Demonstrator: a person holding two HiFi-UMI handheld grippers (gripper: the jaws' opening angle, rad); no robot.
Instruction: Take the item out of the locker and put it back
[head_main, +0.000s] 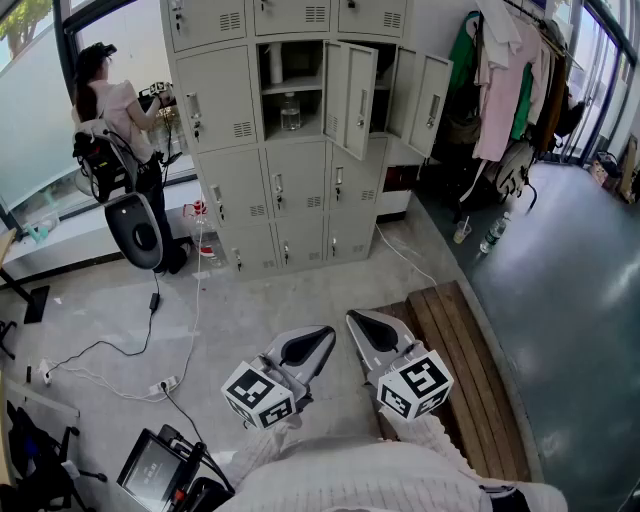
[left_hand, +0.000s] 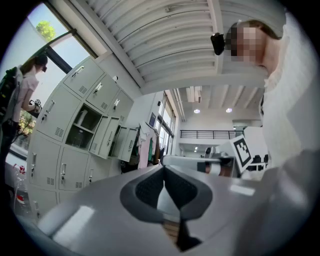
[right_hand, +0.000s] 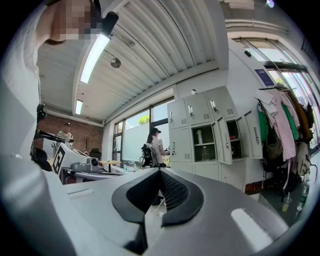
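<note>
L gripper & R gripper are held side by side, low in front of the body, approx level. Tips are aimed toward 12 o'clock. Both sets of jaws are seen pressed together, w/ nothing between. Forearms in pale knit sleeves are kept close.

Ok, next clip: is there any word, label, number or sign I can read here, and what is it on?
No text can be read in any view.
Wall sign beside the lockers: too small to read.
Tablet screen, lower left of the head view: too blurred to read.
Left marker cube and right marker cube: black-and-white square patterns only, no letters.
</note>
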